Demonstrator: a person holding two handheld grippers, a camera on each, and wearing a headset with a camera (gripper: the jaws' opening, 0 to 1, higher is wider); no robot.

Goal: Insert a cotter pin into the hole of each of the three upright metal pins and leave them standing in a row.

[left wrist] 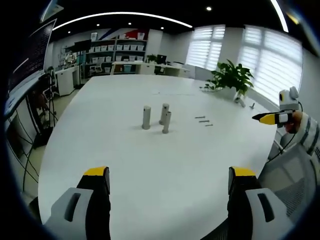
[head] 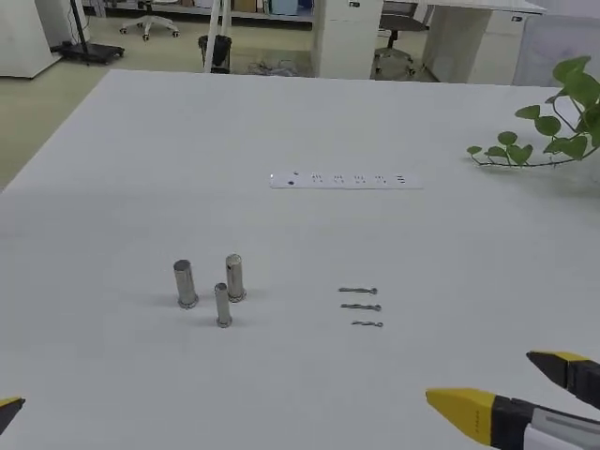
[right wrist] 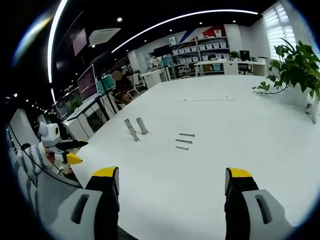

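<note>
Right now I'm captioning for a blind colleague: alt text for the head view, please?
Three upright silver metal pins stand clustered on a white table, with three small cotter pins lying in a column to their right. The right gripper, yellow-tipped, open and empty, hovers at lower right.

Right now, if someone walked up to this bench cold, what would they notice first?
Three metal pins stand upright in a loose cluster, not a row, left of centre on the white table. To their right lie three small cotter pins in a neat column, none inserted yet. The right gripper, yellow-tipped, hangs open at the near right.
</note>
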